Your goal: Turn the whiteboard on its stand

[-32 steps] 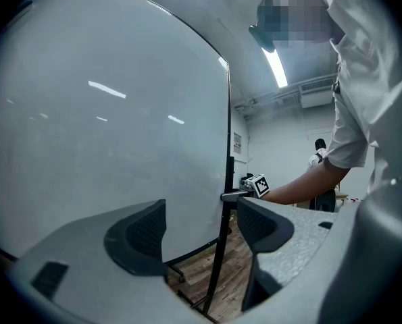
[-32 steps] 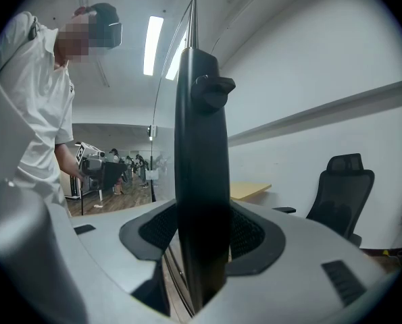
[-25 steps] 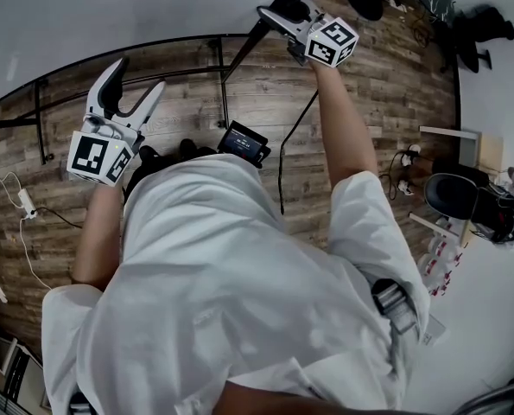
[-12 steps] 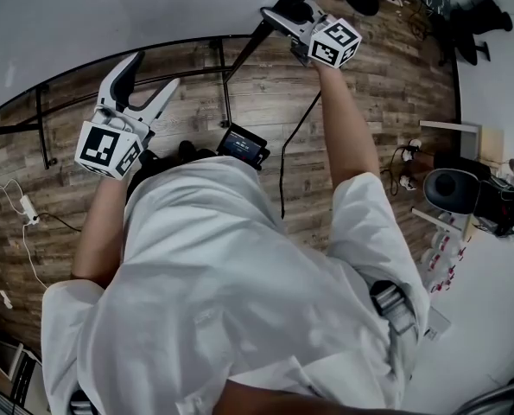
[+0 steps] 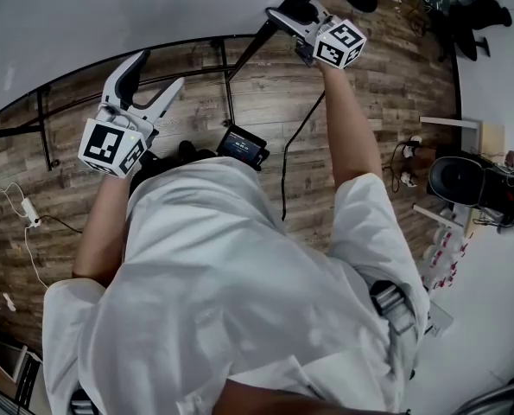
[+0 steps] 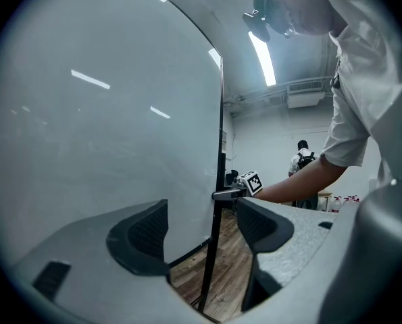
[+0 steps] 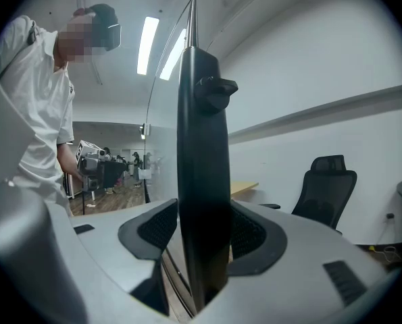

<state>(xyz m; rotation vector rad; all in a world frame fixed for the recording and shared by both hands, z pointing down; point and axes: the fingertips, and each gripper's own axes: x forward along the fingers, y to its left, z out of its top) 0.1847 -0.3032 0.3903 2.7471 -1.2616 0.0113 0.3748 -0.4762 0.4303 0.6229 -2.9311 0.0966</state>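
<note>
Large, stiff, slick-faced, probably heavy whiteboard (image 6: 106, 113); best taken by frame (image 7: 201, 147). Right gripper (image 7: 201, 233) clamped on frame; left gripper (image 6: 201, 225) spread, empty.

The large white whiteboard (image 5: 110, 15) runs past the head view's top edge, while the distant standing person (image 6: 300, 155) is too small to make out.

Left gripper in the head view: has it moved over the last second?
Yes. The left gripper has shifted up and slightly right, toward the whiteboard, judged against the black device lying on the floor.
</note>
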